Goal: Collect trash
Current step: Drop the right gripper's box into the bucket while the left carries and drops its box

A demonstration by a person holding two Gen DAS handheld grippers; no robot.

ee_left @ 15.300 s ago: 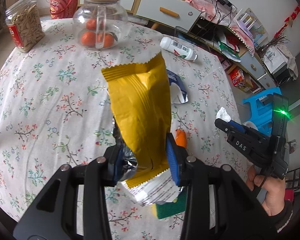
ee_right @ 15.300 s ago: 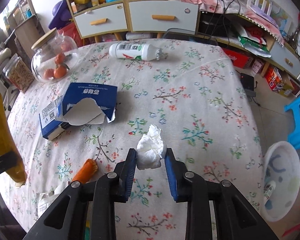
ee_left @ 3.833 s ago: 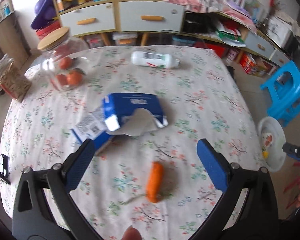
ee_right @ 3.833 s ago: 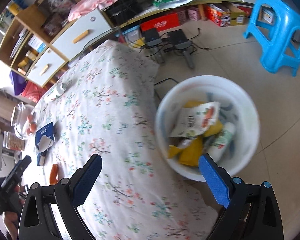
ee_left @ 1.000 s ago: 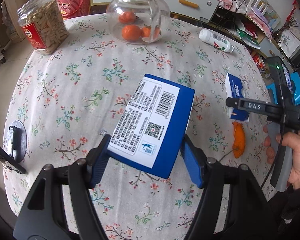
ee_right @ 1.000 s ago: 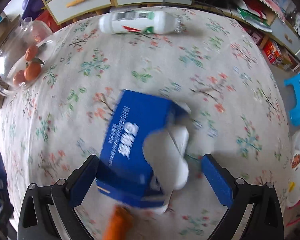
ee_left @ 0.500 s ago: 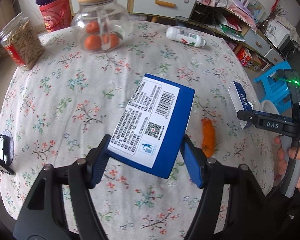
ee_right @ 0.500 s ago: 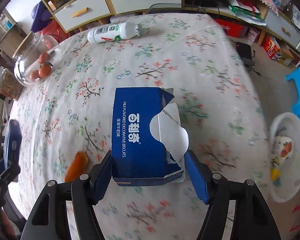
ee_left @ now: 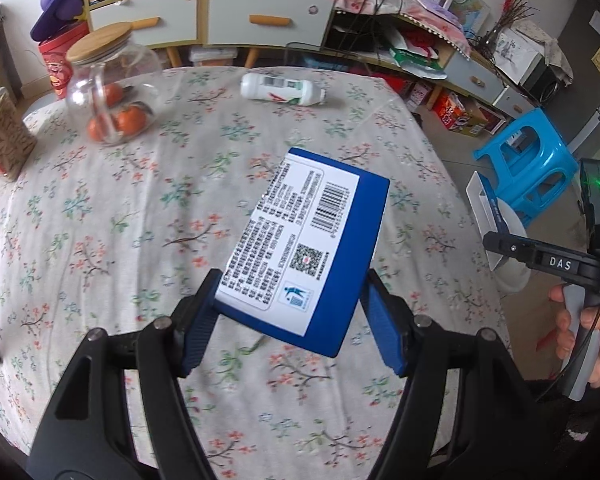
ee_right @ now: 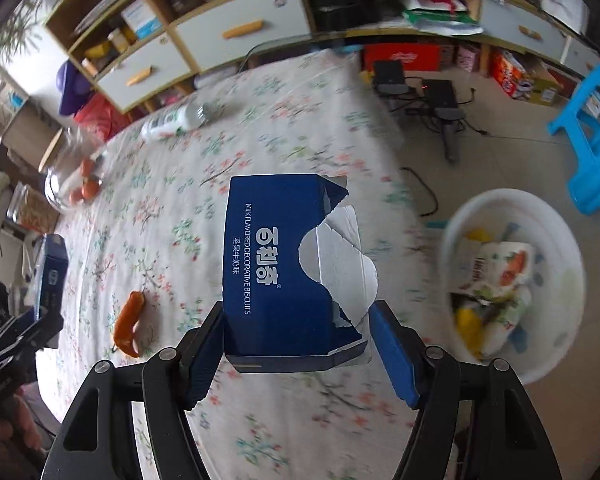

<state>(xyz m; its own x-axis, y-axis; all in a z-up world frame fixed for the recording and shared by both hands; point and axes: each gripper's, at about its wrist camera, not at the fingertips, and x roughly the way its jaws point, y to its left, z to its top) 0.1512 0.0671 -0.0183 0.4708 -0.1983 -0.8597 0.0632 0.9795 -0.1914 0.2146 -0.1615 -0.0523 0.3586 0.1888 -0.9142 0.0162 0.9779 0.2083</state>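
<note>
Left hand-held gripper (ee_left: 288, 328): clamps flat blue box (ee_left: 304, 248), label side up, above floral surface (ee_left: 140, 208).
Right hand-held gripper (ee_right: 300, 340): grips torn biscuit carton (ee_right: 284, 264), pres. heading for bin.
Bin (ee_right: 556, 352): white plastic tub on floor, wrappers inside.
Left behind: orange scrap (ee_right: 129, 324), bottle (ee_left: 282, 89).

Glossy printed cardboard box (ee_left: 312, 240), floral cloth tablecloth (ee_left: 140, 208), wood-lidded glass jar (ee_left: 112, 88).

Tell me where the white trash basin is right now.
In the right wrist view the white trash basin sits on the floor right of the table, near the blue stool.
</note>
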